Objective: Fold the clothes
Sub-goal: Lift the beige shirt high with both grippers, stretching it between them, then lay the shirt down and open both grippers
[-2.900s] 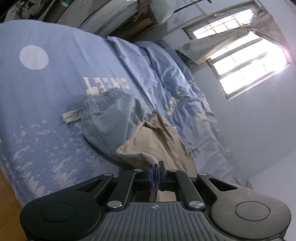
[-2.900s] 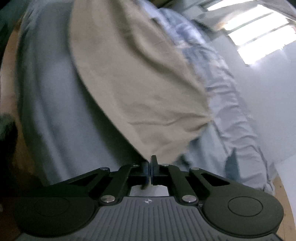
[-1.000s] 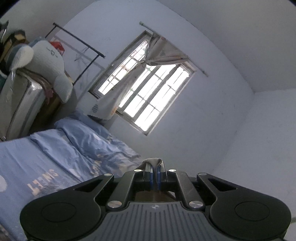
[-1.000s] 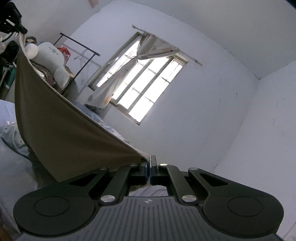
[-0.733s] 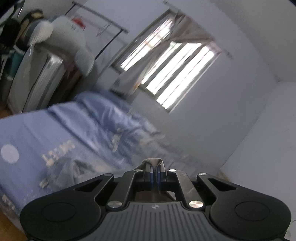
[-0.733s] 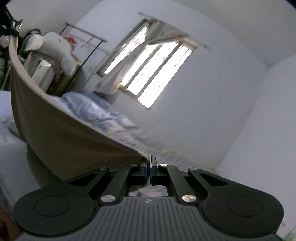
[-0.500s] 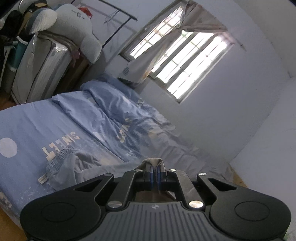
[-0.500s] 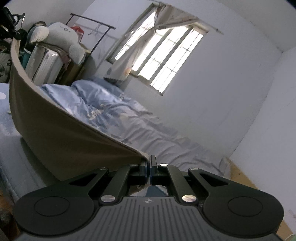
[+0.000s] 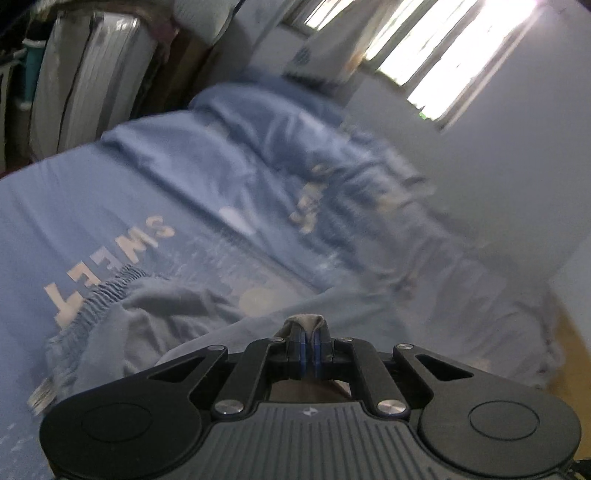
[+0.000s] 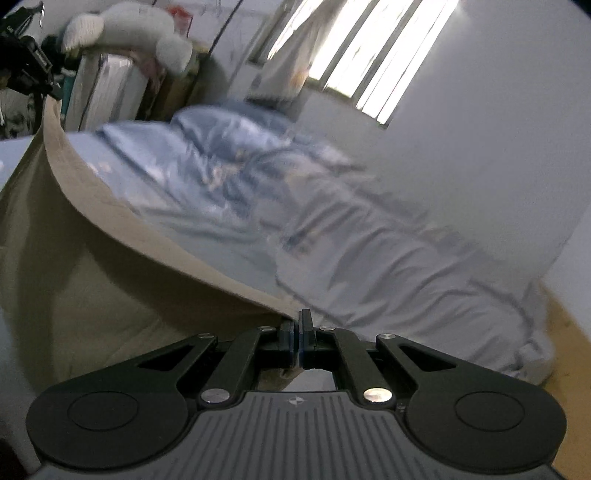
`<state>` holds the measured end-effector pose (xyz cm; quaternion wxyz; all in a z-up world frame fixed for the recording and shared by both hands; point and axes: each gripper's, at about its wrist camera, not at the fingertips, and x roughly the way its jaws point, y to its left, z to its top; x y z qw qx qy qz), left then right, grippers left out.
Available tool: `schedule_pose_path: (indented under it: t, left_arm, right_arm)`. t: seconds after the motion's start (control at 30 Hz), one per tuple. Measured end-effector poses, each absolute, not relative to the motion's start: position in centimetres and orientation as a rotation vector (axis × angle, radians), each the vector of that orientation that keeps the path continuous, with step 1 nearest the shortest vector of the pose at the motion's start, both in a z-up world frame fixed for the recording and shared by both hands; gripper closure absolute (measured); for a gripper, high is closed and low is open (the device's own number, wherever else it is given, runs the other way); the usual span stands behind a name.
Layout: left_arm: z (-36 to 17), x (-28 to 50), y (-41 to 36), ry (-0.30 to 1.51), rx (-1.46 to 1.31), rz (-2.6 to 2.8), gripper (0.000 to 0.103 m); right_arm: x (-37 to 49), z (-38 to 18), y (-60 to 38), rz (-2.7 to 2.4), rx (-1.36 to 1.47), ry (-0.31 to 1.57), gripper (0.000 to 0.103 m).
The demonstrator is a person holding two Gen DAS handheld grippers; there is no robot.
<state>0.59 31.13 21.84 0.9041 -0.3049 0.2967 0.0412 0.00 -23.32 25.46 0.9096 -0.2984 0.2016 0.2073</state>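
Note:
A beige garment (image 10: pixel 85 266) hangs stretched between my two grippers above the bed. My right gripper (image 10: pixel 296 332) is shut on one corner of it, and the cloth sweeps away to the left in the right wrist view. My left gripper (image 9: pixel 309 345) is shut on a bunched bit of the same beige garment (image 9: pixel 304 320), which pokes up between its fingers. A grey-blue pair of shorts (image 9: pixel 122 317) with an elastic waistband lies crumpled on the blue bed sheet (image 9: pixel 110 206), below and left of my left gripper.
A rumpled blue duvet (image 10: pixel 332 236) lies along the bed's far side by the wall. A window (image 10: pixel 354 55) is behind it. Plastic-wrapped bundles and a plush toy (image 10: pixel 125 27) stand at the bed's head. Wooden floor (image 9: pixel 569 354) shows at right.
Both grippers have tipped downward with the beige garment held between them; the views swung from the wall and window down toward the bed. The grips have not changed.

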Motion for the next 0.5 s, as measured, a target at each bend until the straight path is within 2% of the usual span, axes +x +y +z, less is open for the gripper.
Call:
schedule_pose_path:
  t: [0.3, 0.47, 0.5]
  left_arm:
    - [14.8, 11.8, 31.0, 0.723, -0.614, 0.170, 0.101]
    - [9.4, 15.3, 31.4, 0.802, -0.599, 0.233, 0.100]
    - [8.5, 15.6, 31.3, 0.812, -0.593, 0.235, 0.097]
  right_arm:
    - [12.9, 18.3, -22.3, 0.460, -0.579, 0.594, 0.103]
    - [19.1, 13.3, -22.3, 0.483, -0.475, 0.744, 0.103]
    - [20.0, 12.0, -22.4, 0.490, -0.456, 0.781, 0.103]
